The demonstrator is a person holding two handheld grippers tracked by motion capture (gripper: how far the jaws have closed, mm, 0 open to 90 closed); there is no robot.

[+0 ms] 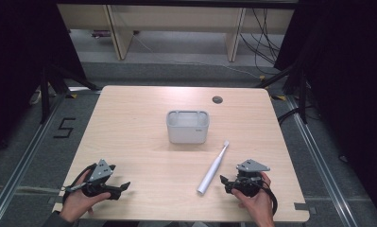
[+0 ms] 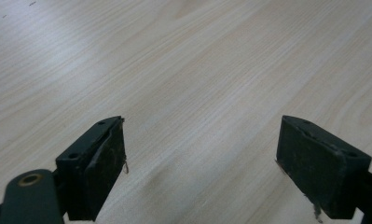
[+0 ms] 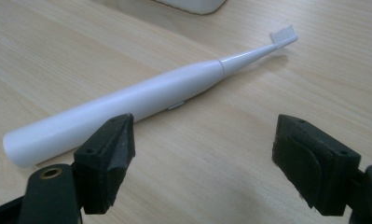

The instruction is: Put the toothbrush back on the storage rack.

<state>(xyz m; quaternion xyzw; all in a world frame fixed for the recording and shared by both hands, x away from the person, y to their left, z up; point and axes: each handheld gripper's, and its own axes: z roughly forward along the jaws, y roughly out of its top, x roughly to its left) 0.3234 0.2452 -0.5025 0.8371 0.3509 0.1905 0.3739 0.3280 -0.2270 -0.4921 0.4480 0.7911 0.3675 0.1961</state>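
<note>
right claw (image 1: 227, 181) rests low at the near right of the table (image 1: 129, 123), its jaws spread wide with nothing between them; in the right gripper view the pads stand apart over bare wood, just short of the toothbrush (image 3: 127, 100). left claw (image 1: 122, 187) sits at the near left, likewise wide open and empty, pointed across plain tabletop in the left gripper view. we find the toothbrush (image 1: 212, 167) lying flat on the table just beside the right claw, butt end toward the person, bristle head pointing away toward the holder (image 1: 188, 126) and stopping just short of it, apart from it. we judge the toothbrush to be a powered type: rigid, smooth white plastic, moderately light but weighted toward the thick handle. the round, glossy body looks slippery and liable to roll or twist under pinching jaws. we recommend taking hold across the thick handle near its middle, around the small button area, not on the thin neck or bristles, which offer little surface and would leave the heavy end hanging. the holder, a pale grey rounded box with an open top, stands upright near the table's centre; from the high view its inside appears empty, though the bottom is not fully visible. the small dark port (image 1: 217, 99) at the far edge is not involved.
</note>
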